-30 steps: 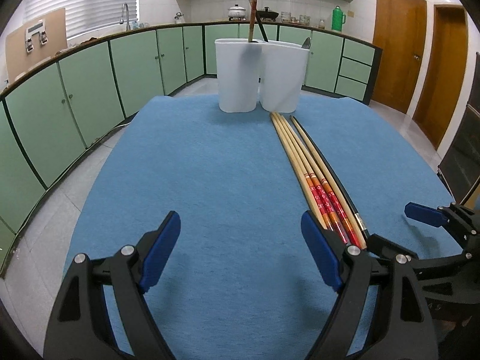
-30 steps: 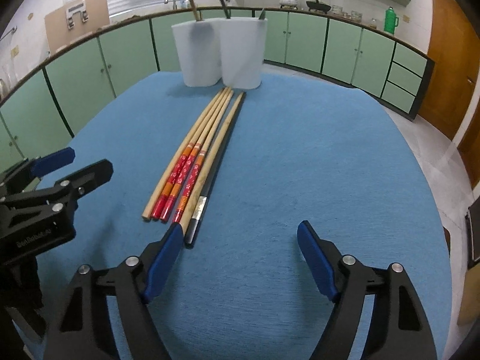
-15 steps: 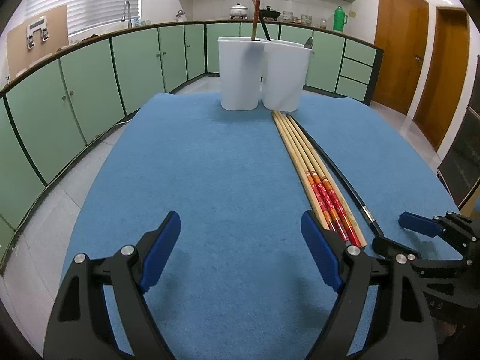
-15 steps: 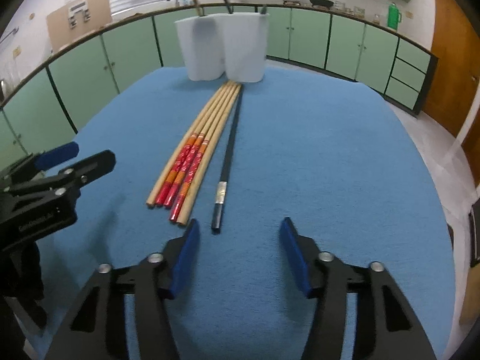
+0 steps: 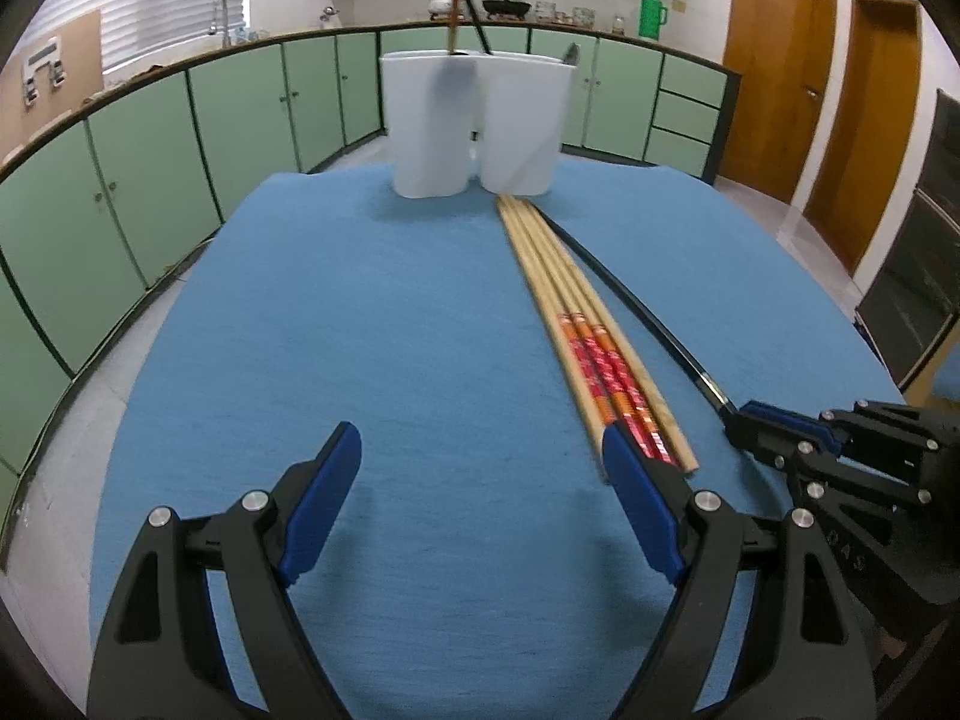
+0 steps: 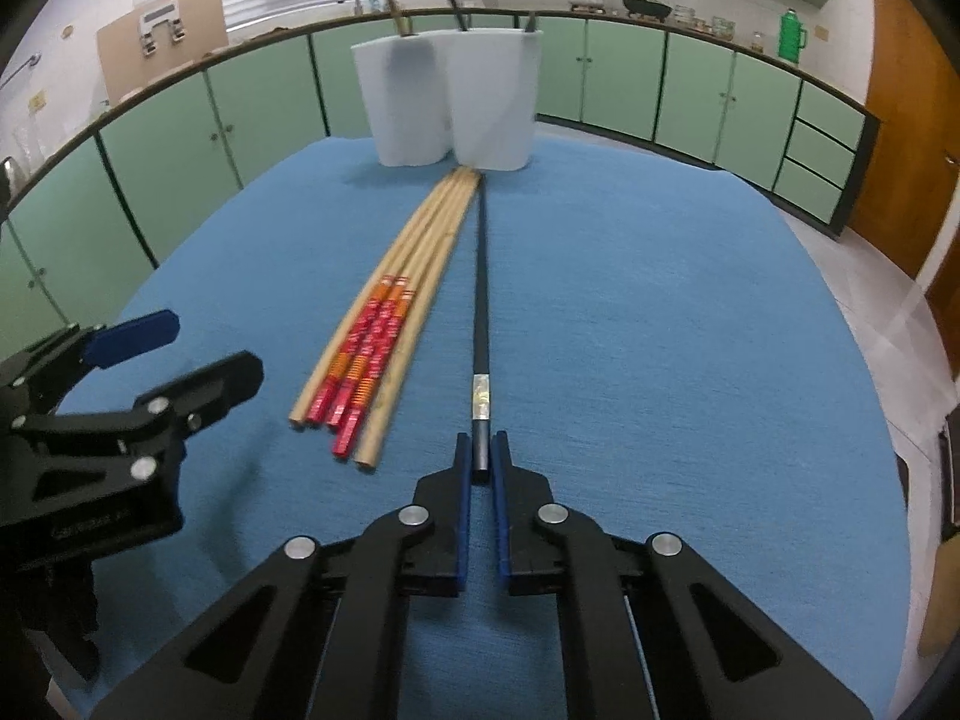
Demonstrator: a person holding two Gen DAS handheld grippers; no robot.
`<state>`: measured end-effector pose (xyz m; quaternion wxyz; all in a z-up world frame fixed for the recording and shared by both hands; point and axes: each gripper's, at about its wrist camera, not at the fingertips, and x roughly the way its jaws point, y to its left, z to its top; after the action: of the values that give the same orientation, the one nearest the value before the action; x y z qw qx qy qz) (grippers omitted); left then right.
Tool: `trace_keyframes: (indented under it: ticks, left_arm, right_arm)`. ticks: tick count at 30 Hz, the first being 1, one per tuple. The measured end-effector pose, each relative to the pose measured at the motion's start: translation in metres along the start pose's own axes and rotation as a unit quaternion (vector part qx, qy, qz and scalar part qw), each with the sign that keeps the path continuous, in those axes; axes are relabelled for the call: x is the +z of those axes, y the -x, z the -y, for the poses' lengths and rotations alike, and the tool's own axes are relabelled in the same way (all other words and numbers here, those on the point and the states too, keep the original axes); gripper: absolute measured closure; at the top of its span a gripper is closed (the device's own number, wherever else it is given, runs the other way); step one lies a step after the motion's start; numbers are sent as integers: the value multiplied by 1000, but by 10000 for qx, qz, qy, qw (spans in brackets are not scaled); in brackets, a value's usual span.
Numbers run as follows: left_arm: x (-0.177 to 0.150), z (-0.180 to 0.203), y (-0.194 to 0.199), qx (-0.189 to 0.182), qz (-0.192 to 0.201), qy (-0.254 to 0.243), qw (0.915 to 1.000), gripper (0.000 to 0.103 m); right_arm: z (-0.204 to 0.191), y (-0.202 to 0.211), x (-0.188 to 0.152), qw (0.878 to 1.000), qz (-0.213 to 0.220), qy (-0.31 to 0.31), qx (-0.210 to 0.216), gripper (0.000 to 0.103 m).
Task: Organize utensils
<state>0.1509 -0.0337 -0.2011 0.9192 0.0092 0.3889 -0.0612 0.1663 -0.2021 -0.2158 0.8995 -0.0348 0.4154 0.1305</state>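
The right gripper (image 6: 481, 459) has just been closing, and now its blue pads pinch the near end of the black chopstick (image 6: 480, 300), low in the middle of the right wrist view. The stick lies flat on the blue mat (image 6: 660, 330) and points up the frame at the two white holders (image 6: 447, 105). A few sticks poke out of the holders (so a little tidying looks done). The bundle of wooden chopsticks (image 6: 390, 324) waits on the mat just left of the black one, not touching it. The left gripper (image 5: 480, 495) hangs at the bottom of its view with its jaws wide apart and nothing in them. I think most of the job is left.
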Motion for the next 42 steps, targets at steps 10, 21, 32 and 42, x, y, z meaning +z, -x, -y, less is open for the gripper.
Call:
trace_keyframes:
  ticks: [10,21,32,42]
  left_arm:
    - [-1,13,-25,124,-560,-206,9981,22]
    - [-2,-12,-18,455,-543,291,9971,22]
    - [-4,-3,-17,348,-517,143,9980,34]
    - [2,6,-21,211,-469,66,9987,62]
  right_arm:
    - [19,1,-1,9997,14,-223,40,96]
    - [23,3,-3,9995,16,-253,198,92]
    - [25,9,-10,9991,13,-144,410,77]
    - [22,-1,0,9996,0,-137,263,84]
